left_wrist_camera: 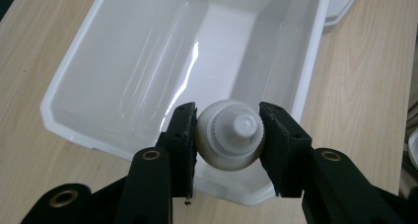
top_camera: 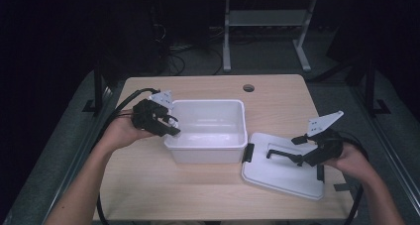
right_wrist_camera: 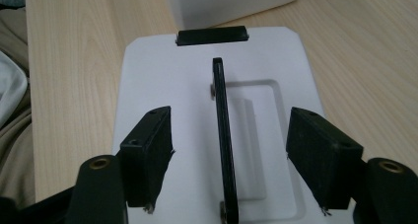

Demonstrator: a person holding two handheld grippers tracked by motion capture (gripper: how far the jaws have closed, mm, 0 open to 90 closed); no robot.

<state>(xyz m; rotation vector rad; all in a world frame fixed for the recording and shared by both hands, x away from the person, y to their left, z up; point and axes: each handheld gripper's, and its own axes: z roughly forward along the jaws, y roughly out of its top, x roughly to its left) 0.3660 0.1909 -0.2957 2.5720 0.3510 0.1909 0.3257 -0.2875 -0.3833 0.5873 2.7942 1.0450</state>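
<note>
Partly hidden, white bottle (left_wrist_camera: 230, 141) between left tongs (left_wrist_camera: 227, 135).

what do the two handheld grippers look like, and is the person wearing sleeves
Both the left gripper and the right gripper are black, each with two blocky jaws faced with flat dark pads and brass-coloured pivot rivets. Each carries a grey three-cornered plate dotted with small holes on top and trails a thick black cable. The forearms are bare; no sleeves visible.
</note>
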